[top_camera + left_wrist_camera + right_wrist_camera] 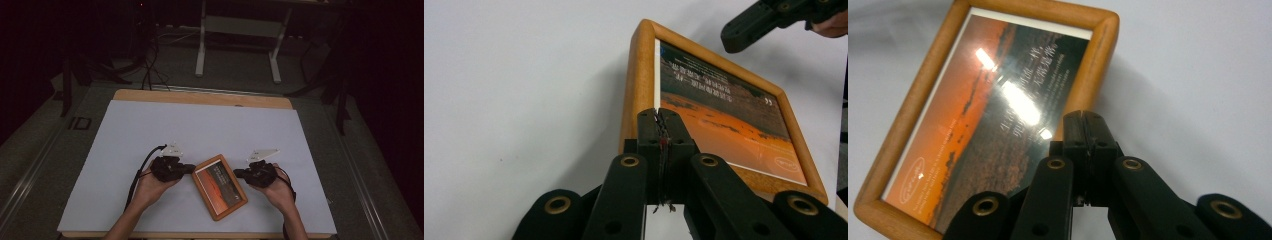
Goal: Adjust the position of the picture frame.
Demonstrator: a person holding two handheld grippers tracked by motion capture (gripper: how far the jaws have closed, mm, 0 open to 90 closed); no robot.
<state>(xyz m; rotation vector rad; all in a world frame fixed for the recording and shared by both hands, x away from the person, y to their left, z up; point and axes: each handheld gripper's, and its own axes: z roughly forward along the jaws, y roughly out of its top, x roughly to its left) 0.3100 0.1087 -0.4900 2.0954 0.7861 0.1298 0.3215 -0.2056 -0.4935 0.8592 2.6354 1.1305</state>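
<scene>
Wooden picture frame [219, 186] (sunset print) lying flat on white tabletop [150, 130]; left gripper [189, 169] and right gripper [238, 173] flank it, jaws together, nothing between them.

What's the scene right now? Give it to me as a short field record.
object: wooden picture frame with an orange sunset print, lying flat, face up
surface: white sheet over a wooden table
left tool: jaws shut, tips at the frame's left edge
right tool: jaws shut, tips at the frame's right edge
held: nothing shows between either pair of jaws
</scene>
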